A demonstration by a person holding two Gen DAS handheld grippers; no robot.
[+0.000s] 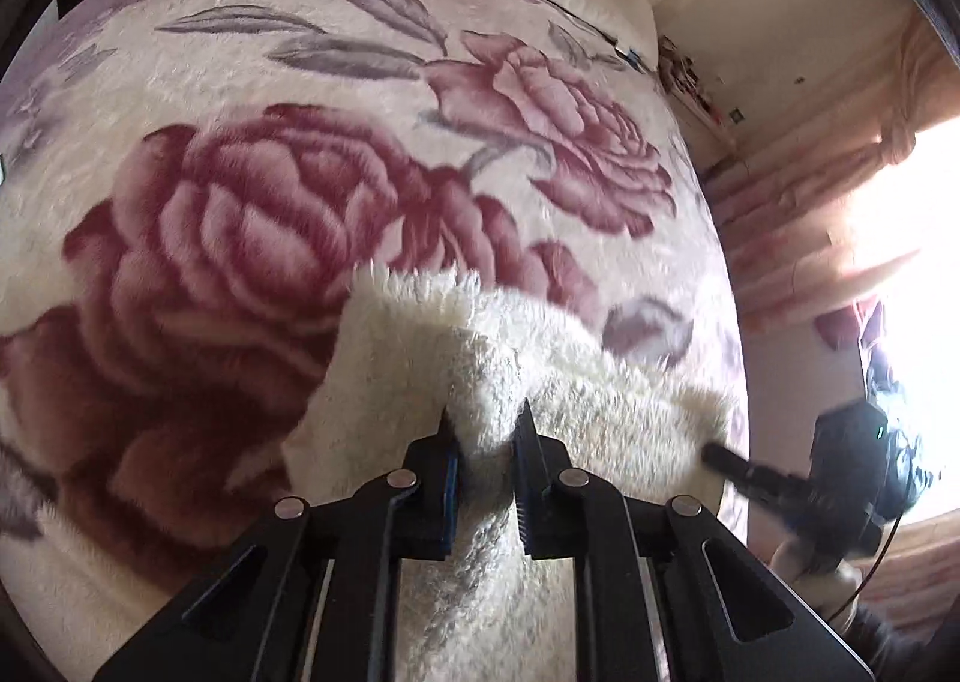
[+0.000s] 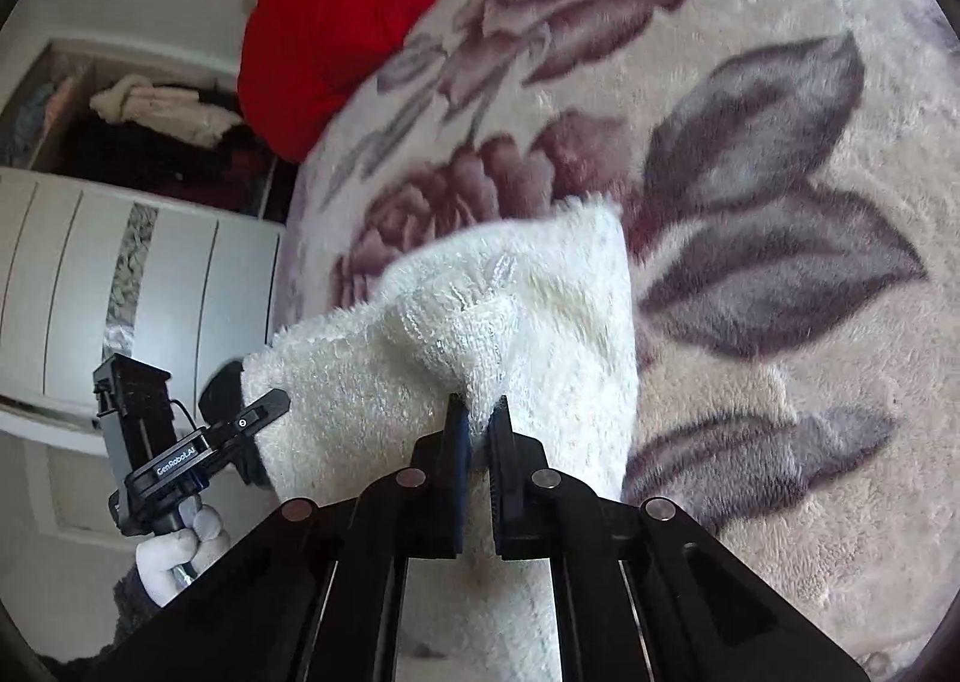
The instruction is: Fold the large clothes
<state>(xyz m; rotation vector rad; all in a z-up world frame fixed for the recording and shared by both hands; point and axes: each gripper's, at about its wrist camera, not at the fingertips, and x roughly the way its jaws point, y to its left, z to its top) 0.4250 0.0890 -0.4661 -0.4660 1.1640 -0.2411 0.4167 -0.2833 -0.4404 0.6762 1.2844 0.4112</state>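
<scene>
Where each claw (left (image 1: 486, 421), right (image 2: 478, 412)) pinches, white fleece garment (image 1: 480, 358) bunches.

White fluffy garment (image 1: 540, 358), thick shaggy pile, cream-white all over. Bunched and lifted off the bed, not flat; it hangs in folds from two pinched spots along its upper edge. One raised flap sticks up in a soft peak, pile side out. In the right wrist view the same garment (image 2: 480, 310) shows a blunt upright corner and a deep crease running down the middle.
</scene>
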